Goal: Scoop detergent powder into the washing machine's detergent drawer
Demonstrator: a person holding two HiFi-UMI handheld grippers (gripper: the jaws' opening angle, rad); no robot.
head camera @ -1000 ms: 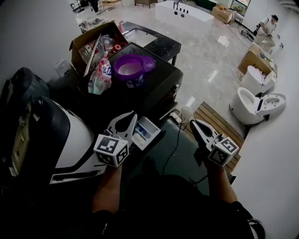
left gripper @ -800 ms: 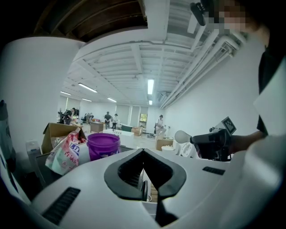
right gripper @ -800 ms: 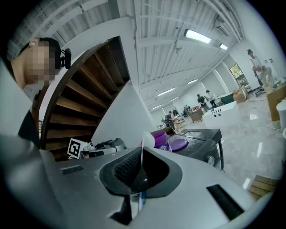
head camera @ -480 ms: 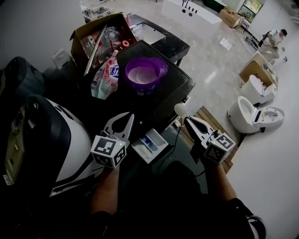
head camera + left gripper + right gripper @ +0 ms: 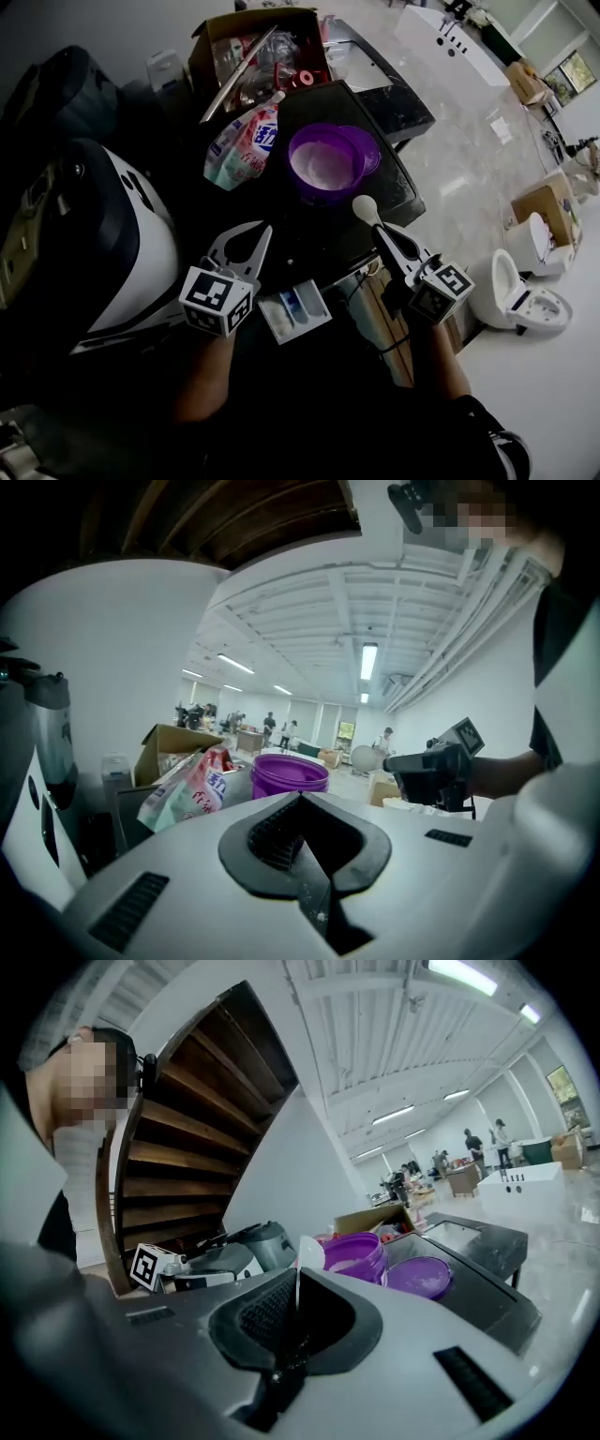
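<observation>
Near the purple tub [image 5: 325,161], right gripper [image 5: 383,236] fingers grasp the scoop [image 5: 363,208]; left gripper [image 5: 263,232] fingers clenched empty.

left hand-held gripper [image 5: 257,234] + right hand-held gripper [image 5: 383,236]: 2 | purple tub [image 5: 323,165]: 1 | purple lid [image 5: 369,148]: 1 | white scoop [image 5: 363,208]: 1 | detergent bag [image 5: 246,145]: 1 | detergent drawer [image 5: 295,310]: 1

Head view: high above the purple tub [image 5: 325,161], facing steeply down. Tub sits upper centre at mid distance, with both grippers nearer the lens.

Left gripper [image 5: 246,232] view: low, about level with the tub's rim, looking along its own jaws. Tub just left of centre, near. Right gripper [image 5: 377,228] shows right of the tub.

Right gripper view: equally low, along its own jaws. Tub just right of centre, close. Left gripper's marker cube shows left of the tub.

All three views share the tub and the cardboard box [image 5: 253,47] beyond it.
</observation>
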